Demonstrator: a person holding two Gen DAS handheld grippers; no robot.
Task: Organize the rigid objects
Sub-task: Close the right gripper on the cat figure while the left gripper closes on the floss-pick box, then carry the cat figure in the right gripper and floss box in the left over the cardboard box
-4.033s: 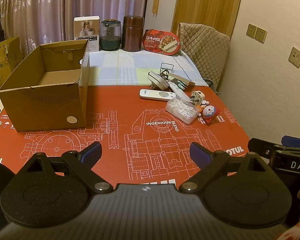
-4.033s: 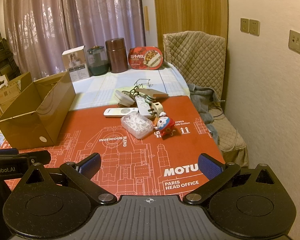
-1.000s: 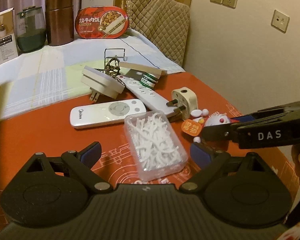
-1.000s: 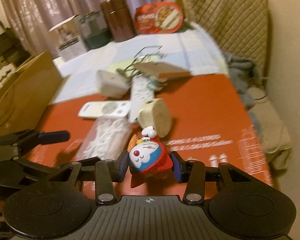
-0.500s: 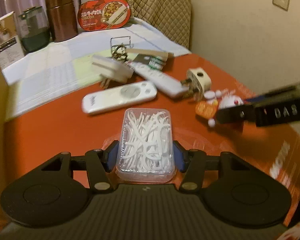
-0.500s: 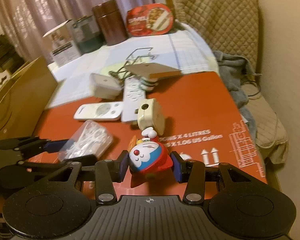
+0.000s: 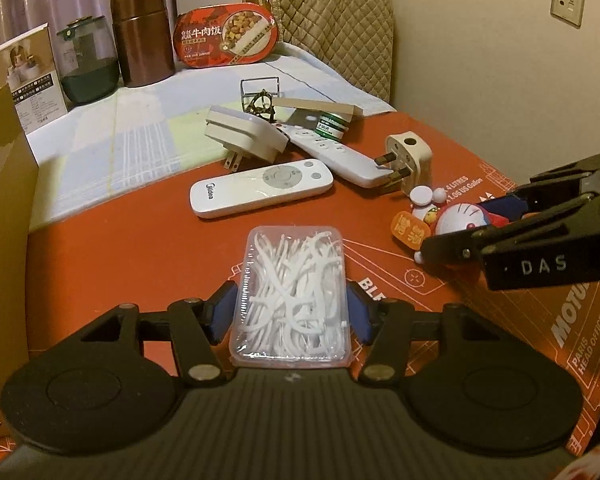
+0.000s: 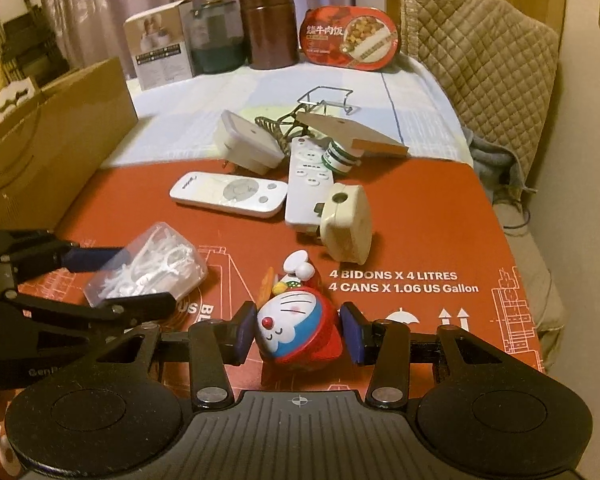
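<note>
The clear plastic box of white floss picks sits on the red printed mat on the counter, clamped across its narrow sides by the left tongs, whose jaws have just been closing onto it; the blue pads press both long walls near the box's near end. The grip low and near one end looks chosen so the box can be lifted flat without the lid popping.

Just beside it, the right tongs are narrowed on a round blue-and-white cat figurine with a red body, one pad against each side of its head. It lies tilted on the mat.

The brown cardboard box stands open at the left edge of the counter, probably the place for both things. The mat between it and the left tongs is bare, so that path looks free. The right tongs' way there crosses the left tongs. Farther back lie a white oval-button remote, a longer white remote, a cream three-pin plug adapter and a white square charger, well apart from both grips.
</note>
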